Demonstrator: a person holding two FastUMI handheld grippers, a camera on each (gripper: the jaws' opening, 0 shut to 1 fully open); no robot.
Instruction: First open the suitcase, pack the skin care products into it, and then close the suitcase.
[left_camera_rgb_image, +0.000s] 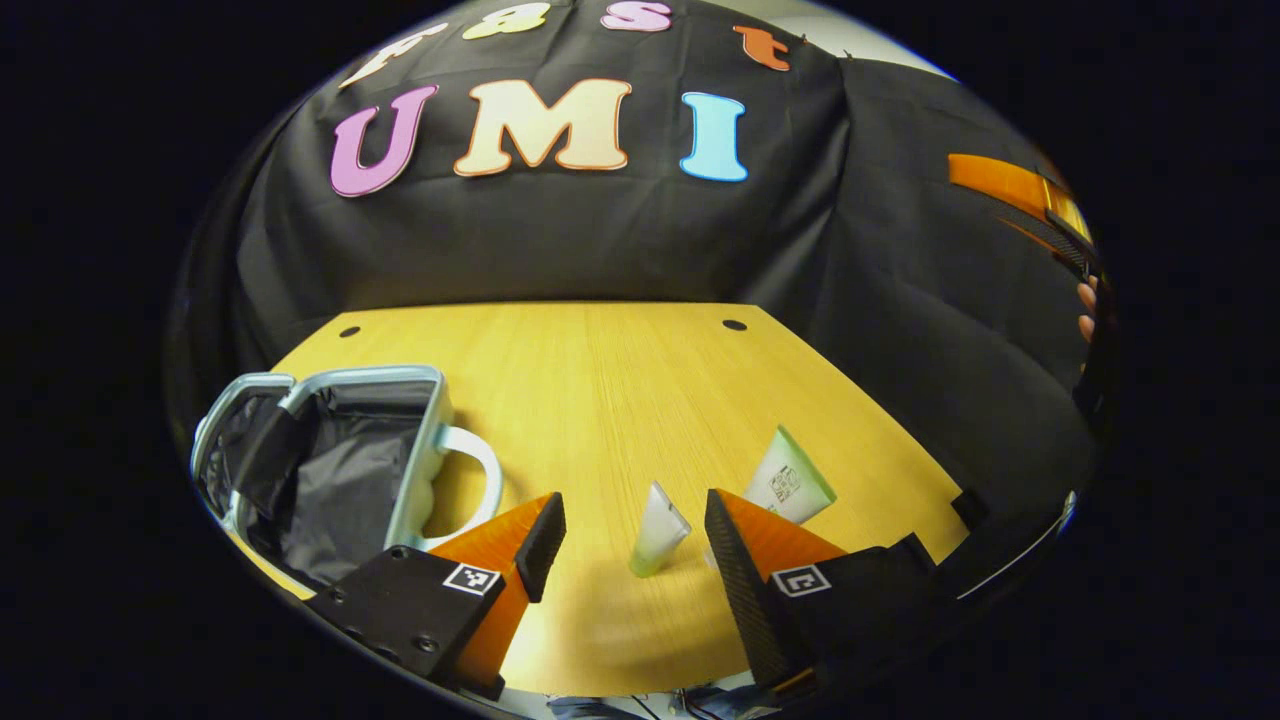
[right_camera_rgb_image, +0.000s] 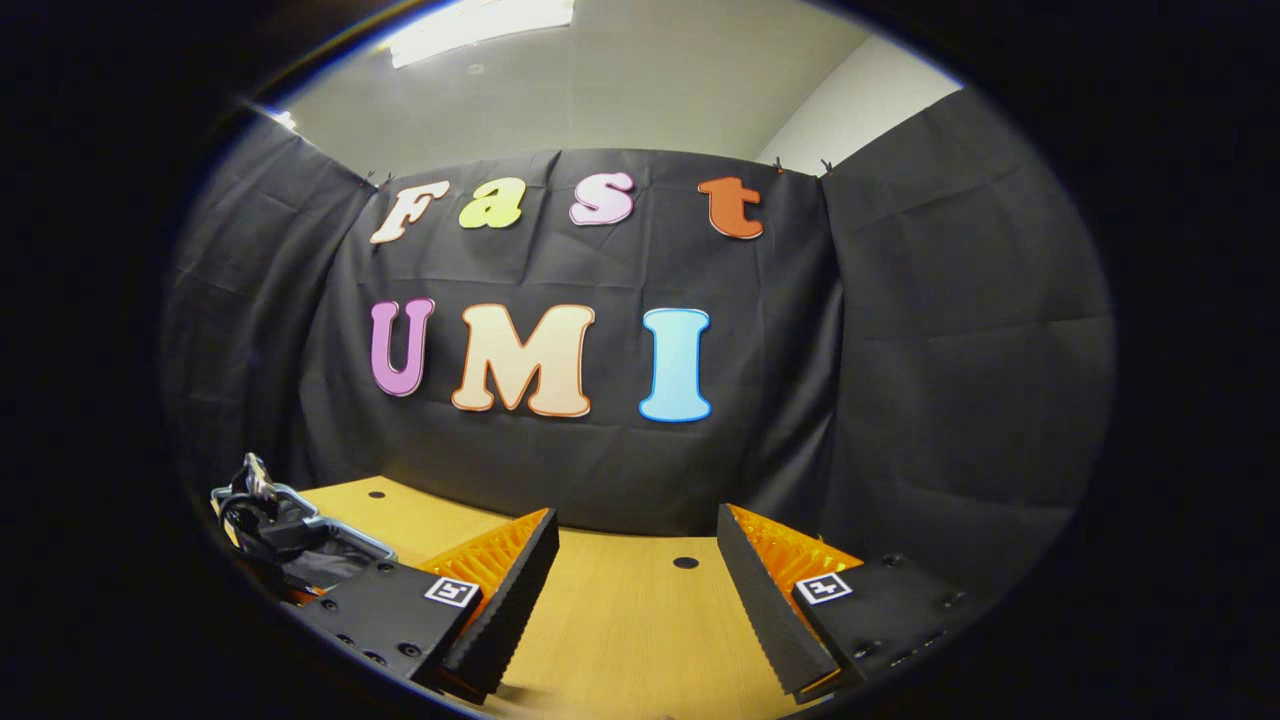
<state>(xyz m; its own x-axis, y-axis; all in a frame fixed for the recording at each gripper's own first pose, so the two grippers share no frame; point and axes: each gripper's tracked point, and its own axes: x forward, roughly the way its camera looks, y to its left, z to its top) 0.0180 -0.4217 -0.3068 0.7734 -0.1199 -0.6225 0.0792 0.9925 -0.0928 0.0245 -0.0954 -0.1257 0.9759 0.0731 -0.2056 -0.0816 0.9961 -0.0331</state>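
- In the left gripper view the left gripper (left_camera_rgb_image: 625, 545) hangs over the wooden tabletop (left_camera_rgb_image: 600, 400) with its fingers (left_camera_rgb_image: 541, 545) spread wide and nothing between them pressed.
- A small pale tube (left_camera_rgb_image: 659, 530) lies on the tabletop in the gap between those fingers, nearer the right finger but touching neither; its greenish end points toward the camera.
- A larger white tube with a green edge (left_camera_rgb_image: 791, 478) lies just beyond the tip of the right finger, tilted, partly hidden by that finger; it is close beside the small tube but apart from it.
- The suitcase (left_camera_rgb_image: 330, 470) stands open to the left of the left finger, its dark lining visible inside a pale rim; its white handle (left_camera_rgb_image: 475, 465) curves out toward the fingers. No tube can be seen inside it.
- At the far right edge of the same view, well away from the fingers, part of the other gripper (left_camera_rgb_image: 1020, 195) shows, with fingertips of a hand (left_camera_rgb_image: 1086, 310) just below it.
- In the right gripper view the right gripper (right_camera_rgb_image: 635, 575) is held above the tabletop (right_camera_rgb_image: 640, 620), pointing at the booth wall, its fingers (right_camera_rgb_image: 520, 590) wide apart and empty.
- To the left of its left finger, the open suitcase (right_camera_rgb_image: 290, 540) sits at the tabletop's edge, partly cut off by that finger's mount.
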